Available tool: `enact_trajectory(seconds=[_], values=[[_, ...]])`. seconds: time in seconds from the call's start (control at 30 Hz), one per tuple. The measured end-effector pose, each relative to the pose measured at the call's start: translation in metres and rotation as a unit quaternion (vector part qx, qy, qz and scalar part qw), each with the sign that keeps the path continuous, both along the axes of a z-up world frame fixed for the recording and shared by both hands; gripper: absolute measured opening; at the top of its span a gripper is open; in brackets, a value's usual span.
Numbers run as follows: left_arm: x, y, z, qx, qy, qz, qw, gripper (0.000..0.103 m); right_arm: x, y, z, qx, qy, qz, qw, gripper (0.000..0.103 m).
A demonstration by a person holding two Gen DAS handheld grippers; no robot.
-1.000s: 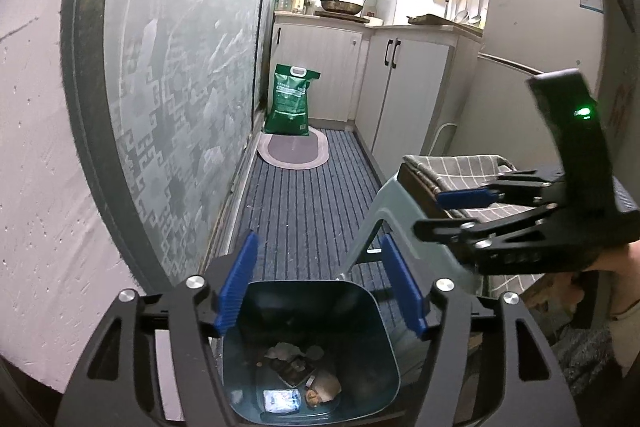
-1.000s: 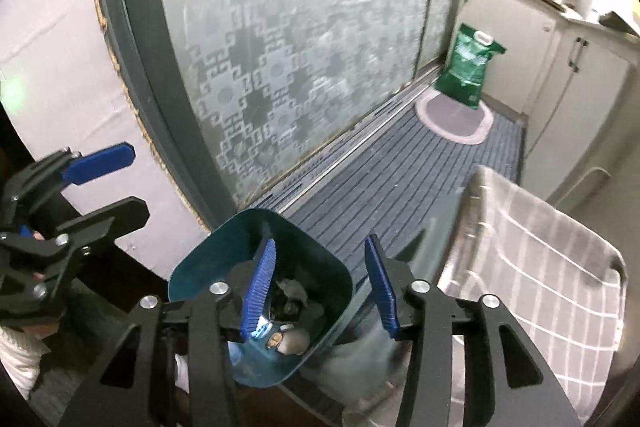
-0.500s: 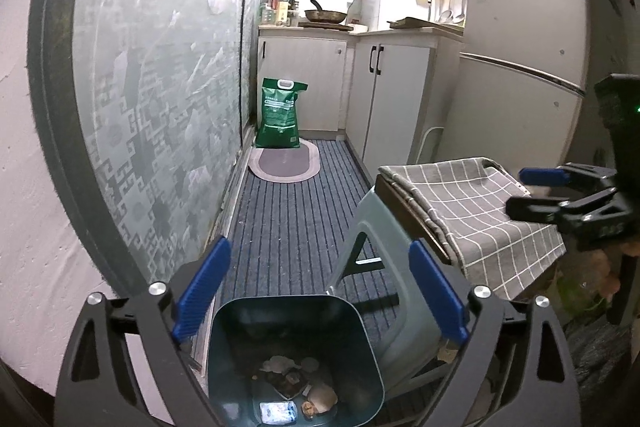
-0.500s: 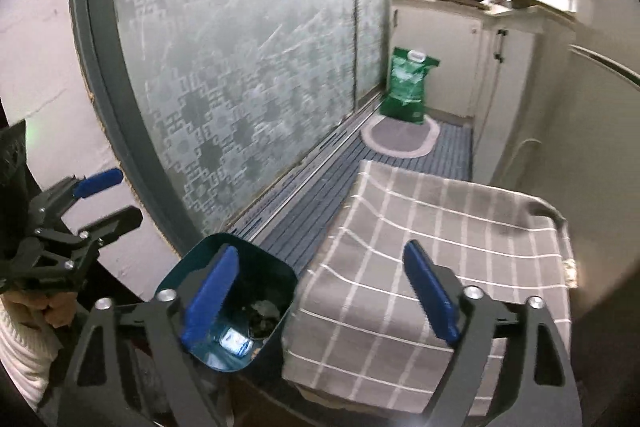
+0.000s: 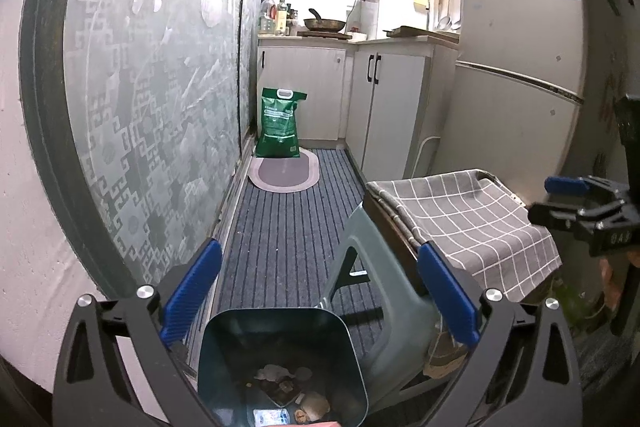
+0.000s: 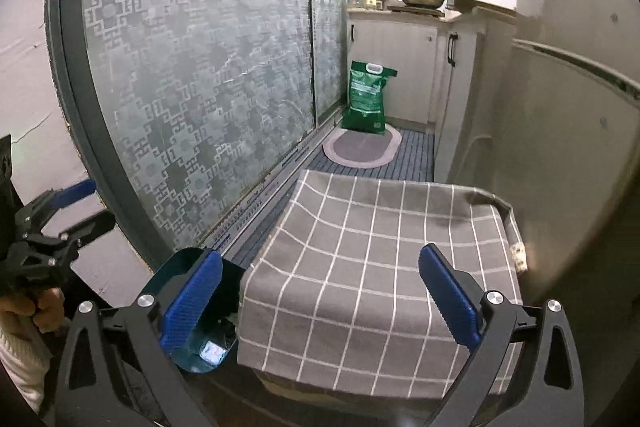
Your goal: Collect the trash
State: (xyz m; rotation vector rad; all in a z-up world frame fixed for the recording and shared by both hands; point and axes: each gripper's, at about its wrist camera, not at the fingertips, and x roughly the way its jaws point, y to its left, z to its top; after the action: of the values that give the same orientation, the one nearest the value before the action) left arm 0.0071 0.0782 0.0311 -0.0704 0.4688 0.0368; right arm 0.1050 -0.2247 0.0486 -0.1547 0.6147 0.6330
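Note:
A teal trash bin (image 5: pixel 224 347) stands on the floor below my left gripper (image 5: pixel 320 291), which is open and empty above it. Scraps and wrappers (image 5: pixel 288 387) lie at the bin's bottom. The bin also shows in the right wrist view (image 6: pixel 184 363), left of a stool. My right gripper (image 6: pixel 320 299) is open and empty over the grey checked cloth (image 6: pixel 380 267) on the stool. The right gripper shows in the left wrist view (image 5: pixel 560 199) at the far right. The left gripper shows in the right wrist view (image 6: pixel 76 207) at the far left.
A grey-green plastic stool (image 5: pixel 380 267) under the cloth stands right of the bin. A frosted glass sliding door (image 5: pixel 152 107) runs along the left. A fridge (image 5: pixel 520 87) is on the right. A green bag (image 5: pixel 280 123) and oval mat (image 5: pixel 284 173) lie ahead by the cabinets (image 5: pixel 384 107).
Both grippers opened wide and pulled up and back from the bin. The right gripper swung right, from over the bin to over the cloth-covered stool.

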Motion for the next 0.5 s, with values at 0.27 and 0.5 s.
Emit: enact_trajectory(seconds=[0.27,0.5], values=[[0.007,-0.008,-0.001,0.009,0.014,0.011,0.9998,0.1,-0.018,-0.011,0.003,0.005,-0.015,0.001,1.0,0.1],[0.008,-0.008,-0.003,0.011,0.016,0.013,0.9997,0.1,-0.022,-0.012,0.008,0.01,-0.022,0.004,1.0,0.1]])
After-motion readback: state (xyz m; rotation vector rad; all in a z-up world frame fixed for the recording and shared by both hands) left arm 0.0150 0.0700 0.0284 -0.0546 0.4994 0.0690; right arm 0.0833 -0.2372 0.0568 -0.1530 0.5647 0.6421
